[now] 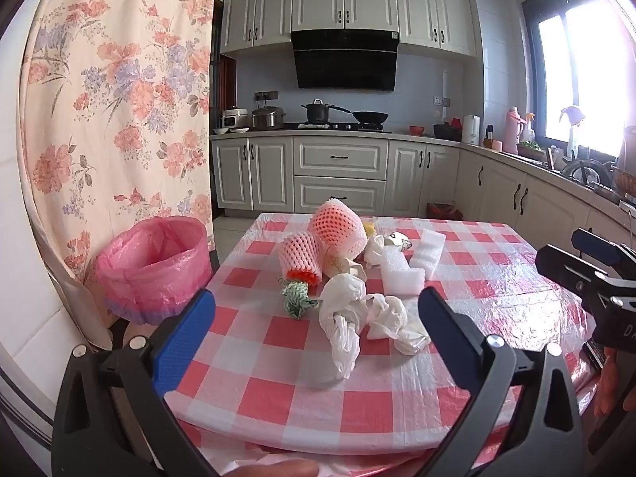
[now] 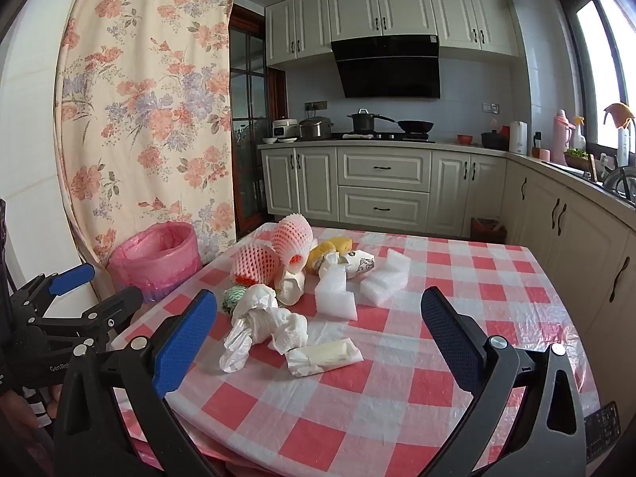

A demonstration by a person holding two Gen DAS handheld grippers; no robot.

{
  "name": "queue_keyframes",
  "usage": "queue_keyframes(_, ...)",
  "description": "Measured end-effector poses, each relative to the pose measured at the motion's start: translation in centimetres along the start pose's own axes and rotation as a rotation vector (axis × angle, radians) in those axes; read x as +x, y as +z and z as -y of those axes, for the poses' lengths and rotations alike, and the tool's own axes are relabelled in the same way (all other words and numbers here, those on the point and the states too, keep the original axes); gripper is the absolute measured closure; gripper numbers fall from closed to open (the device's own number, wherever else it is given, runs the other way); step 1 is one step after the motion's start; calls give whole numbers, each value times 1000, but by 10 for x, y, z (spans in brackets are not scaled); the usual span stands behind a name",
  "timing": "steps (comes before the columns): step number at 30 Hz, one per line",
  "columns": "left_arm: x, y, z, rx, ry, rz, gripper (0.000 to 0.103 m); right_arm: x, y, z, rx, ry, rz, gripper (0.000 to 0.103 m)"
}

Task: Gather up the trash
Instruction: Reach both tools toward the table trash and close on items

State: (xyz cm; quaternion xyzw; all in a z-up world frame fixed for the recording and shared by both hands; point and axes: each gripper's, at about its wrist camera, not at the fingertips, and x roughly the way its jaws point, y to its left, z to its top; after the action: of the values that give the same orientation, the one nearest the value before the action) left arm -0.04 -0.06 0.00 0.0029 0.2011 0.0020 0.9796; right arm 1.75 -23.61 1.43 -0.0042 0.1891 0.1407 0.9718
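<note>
On the checked table (image 1: 497,278), a heap of trash (image 1: 357,290) is lying ahead of both tongs, touching neither. The left gripper (image 1: 316,340) is hanging with its jaws spread wide and nothing between them; the right gripper (image 2: 318,342) is doing likewise. Beside the table's left edge, a pink-lined bin (image 1: 155,266) is standing, seemingly on a chair.

Trash pile (image 1: 349,278) on table (image 1: 497,278); bin (image 1: 155,266) apparently beside, left.
</note>
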Motion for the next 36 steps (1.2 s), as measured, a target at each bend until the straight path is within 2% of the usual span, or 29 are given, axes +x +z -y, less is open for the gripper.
queue_keyframes(10, -4, 0, -2, -2, -9, 12, 4, 0, -2, -4, 5, -3, -8, 7)
queue_keyframes(20, 4, -2, -11, -2, -1, 15, 4, 17, -13, -2, 6, -14, -40, 7)
queue_keyframes(23, 13, -3, -15, -12, -20, -8, 4, 27, -19, -3, 4, -12, -57, 7)
queue_keyframes(29, 31, -8, -27, -25, 0, -12, 4, 48, -30, -2, 15, -12, -89, 7)
queue_keyframes(33, 55, -14, -38, -48, -16, -66, 4, 70, -39, -1, 24, -15, -136, 7)
queue_keyframes(36, 79, -21, -47, -77, -2, -110, 5, 89, -47, 1, 30, -21, -175, 7)
